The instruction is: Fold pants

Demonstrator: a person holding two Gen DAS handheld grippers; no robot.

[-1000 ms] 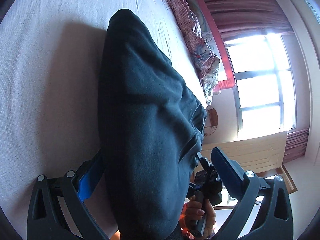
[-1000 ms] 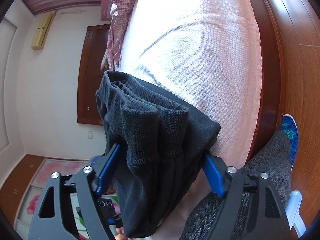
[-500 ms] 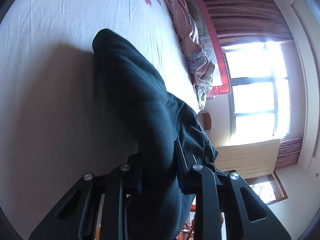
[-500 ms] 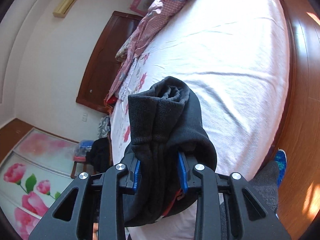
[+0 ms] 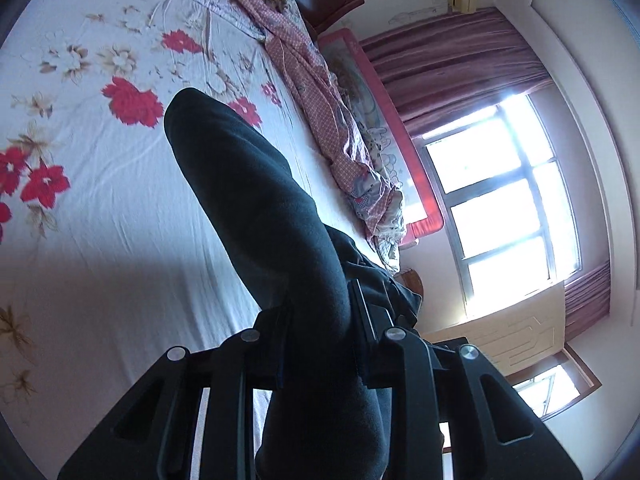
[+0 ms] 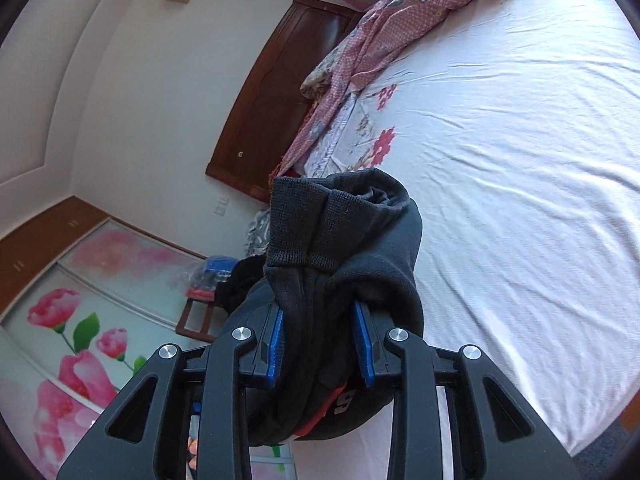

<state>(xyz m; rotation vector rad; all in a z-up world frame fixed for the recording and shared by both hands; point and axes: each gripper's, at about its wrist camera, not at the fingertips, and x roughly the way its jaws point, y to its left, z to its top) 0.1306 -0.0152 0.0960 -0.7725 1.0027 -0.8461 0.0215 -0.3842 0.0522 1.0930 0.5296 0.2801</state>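
The pants [image 5: 256,200] are dark blue-black fleece, bunched into a thick roll. My left gripper [image 5: 320,320] is shut on one end of them, and the fabric sticks out past the fingers over the bed. My right gripper [image 6: 320,336] is shut on the other end of the pants [image 6: 352,232], where ribbed cuffs stand up above the blue pads [image 6: 276,340]. An orange and white print shows below the jaws. Both ends are lifted above the bed.
The bed has a white sheet with red flowers [image 5: 132,104]. A pink patterned quilt [image 5: 320,92] lies along its far side by a red rail [image 5: 400,152]. A window [image 5: 512,200], a wooden headboard [image 6: 276,92] and a floral wardrobe door [image 6: 80,320] surround it.
Both grippers closed from wide open onto the pants, then lifted and tilted, so more of the bed and room shows now.
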